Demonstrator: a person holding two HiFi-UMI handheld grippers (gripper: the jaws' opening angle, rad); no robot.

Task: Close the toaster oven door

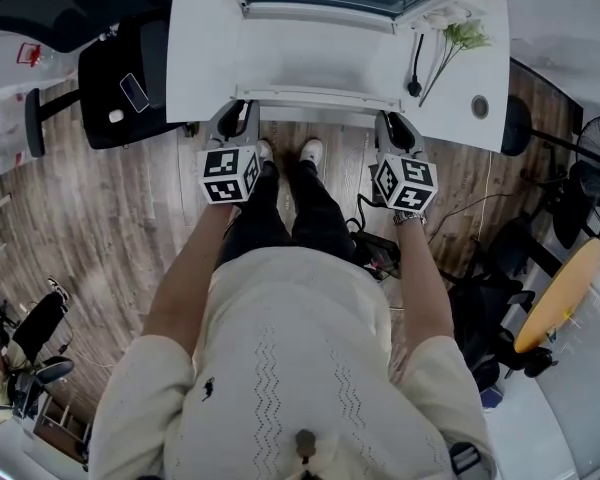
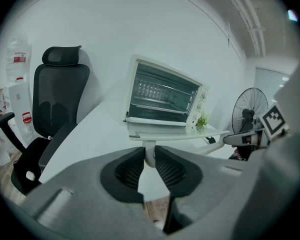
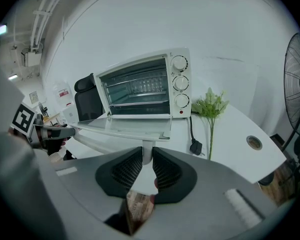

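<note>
White toaster oven (image 3: 140,91) stands at the back of a white tabletop (image 1: 205,58). Its glass door (image 3: 125,129) hangs fully open, lying level toward the person. A pale handle (image 1: 315,95) runs along the door's near edge. The left tool (image 2: 149,154) is clenched on the handle's left end, the right tool (image 3: 147,155) on its right end. A green plant sprig (image 3: 210,106) and a black power plug (image 3: 195,146) lie just right of the oven. A black office chair (image 2: 57,94) stands left of the tabletop.
</note>
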